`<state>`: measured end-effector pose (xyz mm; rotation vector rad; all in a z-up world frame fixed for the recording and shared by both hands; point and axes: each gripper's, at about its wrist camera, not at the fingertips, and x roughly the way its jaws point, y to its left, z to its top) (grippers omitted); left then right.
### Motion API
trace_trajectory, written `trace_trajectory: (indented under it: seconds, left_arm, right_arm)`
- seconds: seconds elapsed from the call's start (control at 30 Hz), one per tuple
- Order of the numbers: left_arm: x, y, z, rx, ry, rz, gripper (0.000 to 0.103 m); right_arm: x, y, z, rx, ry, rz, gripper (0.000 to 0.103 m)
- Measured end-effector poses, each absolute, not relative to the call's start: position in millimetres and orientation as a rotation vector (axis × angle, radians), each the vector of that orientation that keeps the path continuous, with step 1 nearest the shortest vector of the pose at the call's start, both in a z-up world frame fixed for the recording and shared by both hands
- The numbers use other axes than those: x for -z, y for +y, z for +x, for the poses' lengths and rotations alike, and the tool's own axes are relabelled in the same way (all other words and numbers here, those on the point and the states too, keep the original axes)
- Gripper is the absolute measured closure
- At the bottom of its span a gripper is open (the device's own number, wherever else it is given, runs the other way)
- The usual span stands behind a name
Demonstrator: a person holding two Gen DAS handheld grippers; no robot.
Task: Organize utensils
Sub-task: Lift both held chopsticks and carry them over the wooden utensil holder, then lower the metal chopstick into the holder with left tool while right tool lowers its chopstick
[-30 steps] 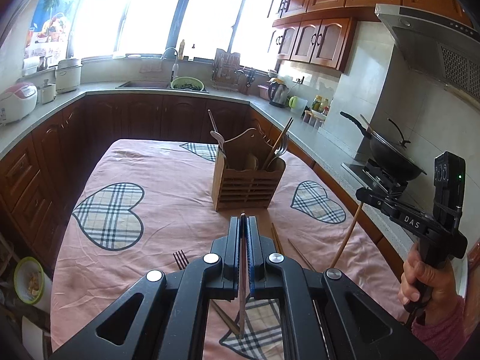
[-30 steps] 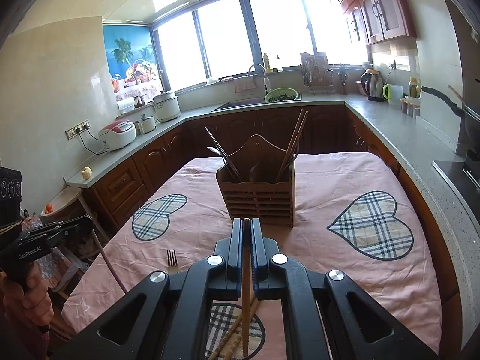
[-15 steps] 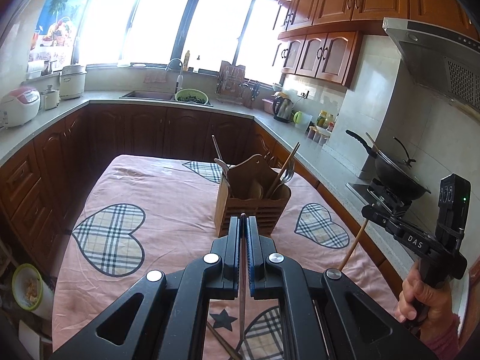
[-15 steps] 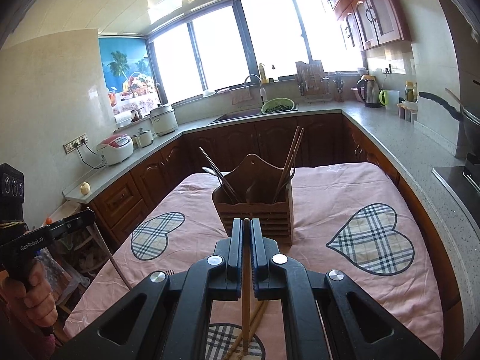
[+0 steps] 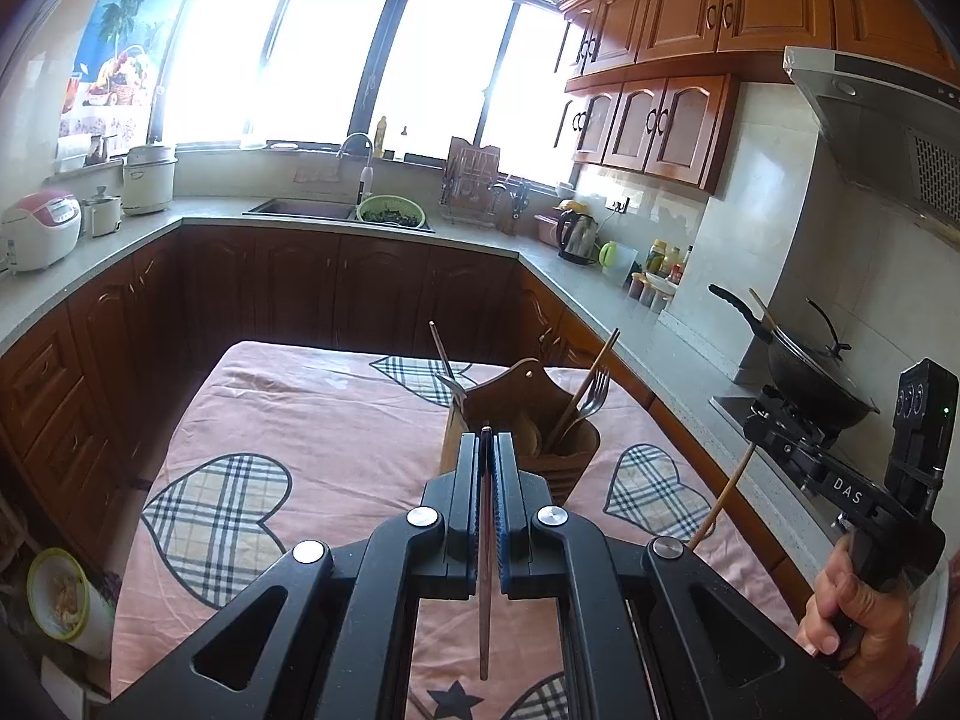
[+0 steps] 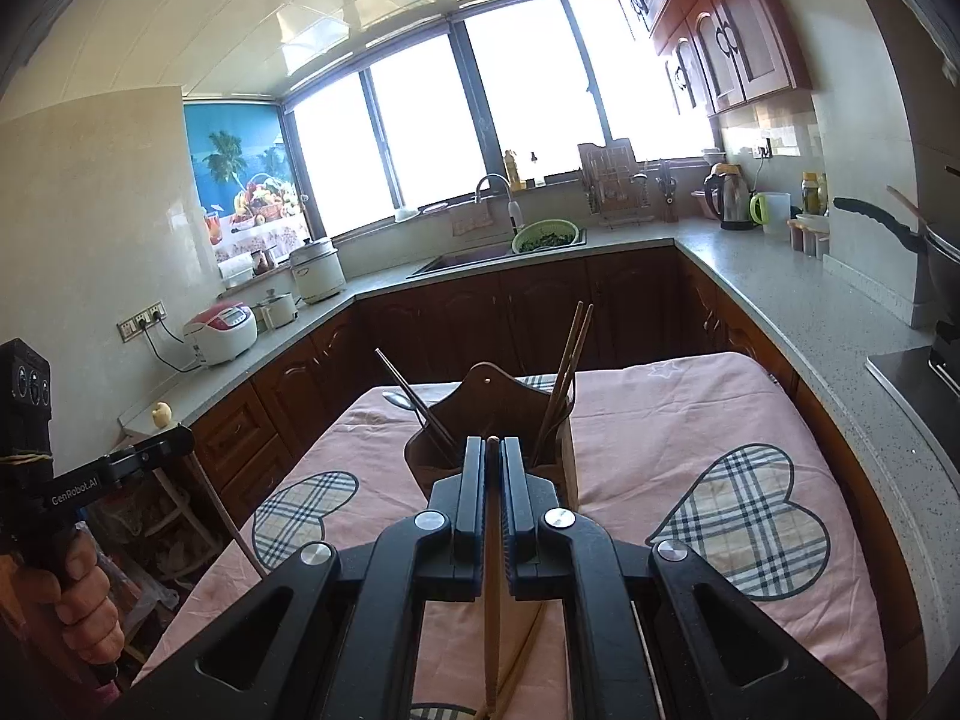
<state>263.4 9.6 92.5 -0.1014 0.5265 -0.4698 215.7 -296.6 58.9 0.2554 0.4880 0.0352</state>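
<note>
Chopsticks: one is clamped in each gripper. Left gripper [image 5: 487, 438], jaws closed on a single dark chopstick [image 5: 485, 600]; right gripper [image 6: 492, 444], jaws closed on a single pale wooden chopstick [image 6: 493, 600]. Wooden utensil holder [image 6: 486, 396] stands on the bench [image 6: 690, 420] at 12 o'clock of both, holding two upright chopsticks [image 6: 567, 372], a fork [image 5: 594, 390] (other contents indistinct).

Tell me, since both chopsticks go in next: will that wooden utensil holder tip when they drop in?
Probably not. The wooden utensil holder looks broad and boxy, sitting flat on the pink tablecloth. The chopstick in the right gripper seems thin and light. A sideways knock against the leaning utensils might still nudge it.
</note>
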Motion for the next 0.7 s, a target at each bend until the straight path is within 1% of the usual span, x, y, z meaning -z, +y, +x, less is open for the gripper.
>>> trace_trajectory:
  seconds: [0.7]
  left_arm:
    - [-111.2, -5.1, 349.2, 0.459, 0.400, -0.165, 0.101]
  right_arm:
    - [-85.3, -331.2, 290.4, 0.039, 0.366, 0.313, 0.099]
